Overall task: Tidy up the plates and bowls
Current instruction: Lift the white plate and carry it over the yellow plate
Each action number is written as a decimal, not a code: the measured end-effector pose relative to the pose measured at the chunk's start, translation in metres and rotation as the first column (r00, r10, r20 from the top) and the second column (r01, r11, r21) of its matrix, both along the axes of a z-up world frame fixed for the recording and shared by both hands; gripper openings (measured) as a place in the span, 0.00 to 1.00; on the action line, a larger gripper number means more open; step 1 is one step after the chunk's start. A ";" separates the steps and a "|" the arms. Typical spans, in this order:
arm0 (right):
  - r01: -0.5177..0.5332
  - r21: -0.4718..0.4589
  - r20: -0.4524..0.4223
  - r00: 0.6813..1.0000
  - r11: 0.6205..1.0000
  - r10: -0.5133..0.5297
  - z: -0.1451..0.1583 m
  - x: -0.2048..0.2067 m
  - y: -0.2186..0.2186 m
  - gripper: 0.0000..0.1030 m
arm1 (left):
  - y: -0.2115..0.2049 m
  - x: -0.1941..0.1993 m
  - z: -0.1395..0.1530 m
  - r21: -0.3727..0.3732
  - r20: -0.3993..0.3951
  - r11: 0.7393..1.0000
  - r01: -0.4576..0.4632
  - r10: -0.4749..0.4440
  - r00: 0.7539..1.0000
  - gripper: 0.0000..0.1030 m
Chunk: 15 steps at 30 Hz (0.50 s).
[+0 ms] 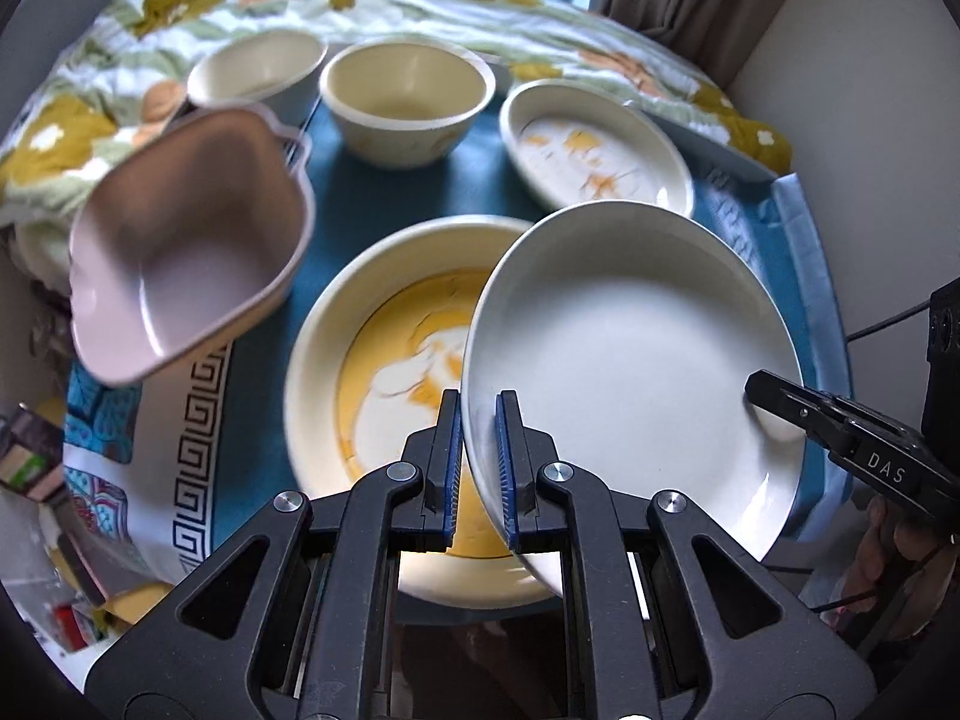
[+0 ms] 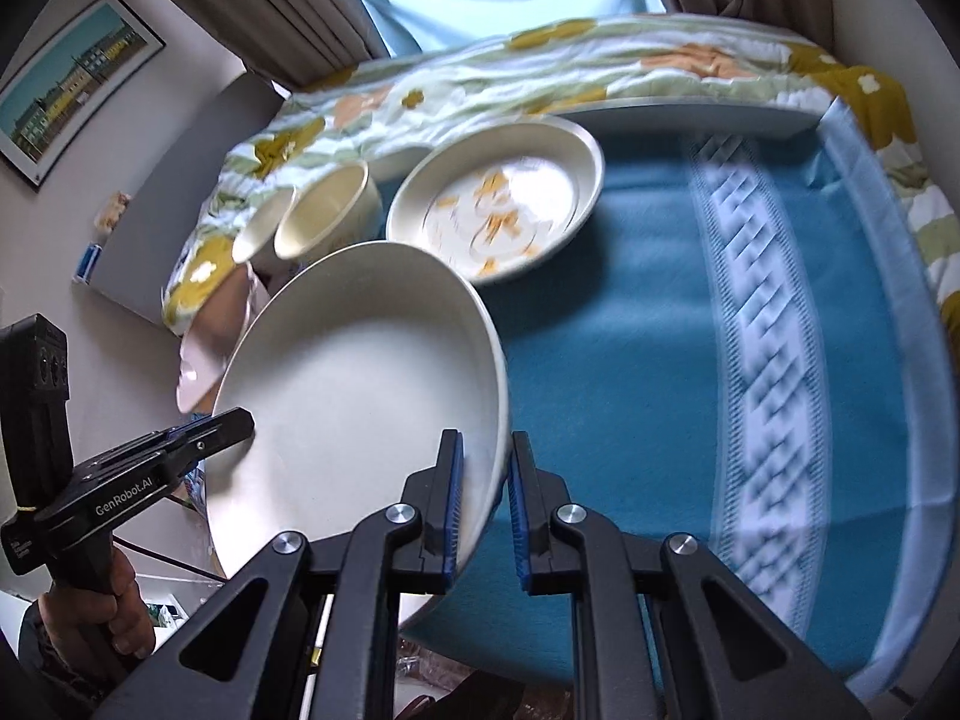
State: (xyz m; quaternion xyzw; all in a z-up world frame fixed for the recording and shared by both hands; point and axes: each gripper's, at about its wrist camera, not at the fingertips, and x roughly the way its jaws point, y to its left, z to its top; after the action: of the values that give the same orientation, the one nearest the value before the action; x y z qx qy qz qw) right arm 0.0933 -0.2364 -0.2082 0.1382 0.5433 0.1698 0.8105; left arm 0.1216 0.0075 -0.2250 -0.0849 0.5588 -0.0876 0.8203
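A plain white plate (image 1: 630, 360) is held in the air, tilted, by both grippers. My left gripper (image 1: 478, 414) is shut on its near-left rim. My right gripper (image 2: 485, 450) has its jaws around the plate's (image 2: 360, 384) right rim with a small gap on the outer side; it also shows in the left wrist view (image 1: 774, 402). Below lies a large cream plate with a yellow pattern (image 1: 384, 324). A smaller patterned plate (image 1: 600, 150) sits further back. Two cream bowls (image 1: 408, 99) (image 1: 258, 72) stand at the back. A pink square bowl (image 1: 186, 240) is at the left.
The dishes rest on a blue cloth (image 2: 660, 330) over a low table (image 2: 690, 111). A flowered quilt (image 1: 420, 6) lies behind it. Curtains (image 2: 288, 6) and a framed picture (image 2: 66, 84) are on the walls. Clutter sits at the lower left (image 1: 36, 456).
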 end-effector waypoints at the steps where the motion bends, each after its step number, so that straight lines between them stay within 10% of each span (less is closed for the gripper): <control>1: 0.004 -0.011 0.000 1.000 1.000 -0.004 -0.004 -0.001 0.006 0.13 | 0.003 0.001 -0.005 -0.004 -0.007 1.000 0.003 -0.003 1.000 0.09; 15: 0.040 -0.118 0.031 0.999 0.992 -0.037 -0.015 0.000 0.041 0.13 | 0.022 0.017 -0.035 0.009 -0.028 0.997 0.075 -0.075 0.997 0.11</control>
State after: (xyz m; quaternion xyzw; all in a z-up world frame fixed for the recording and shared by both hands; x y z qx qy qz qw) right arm 0.0936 -0.1956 -0.2229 0.0977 0.5378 0.1236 0.8282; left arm 0.1384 0.0295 -0.2598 -0.0609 0.5732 -0.1141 0.8091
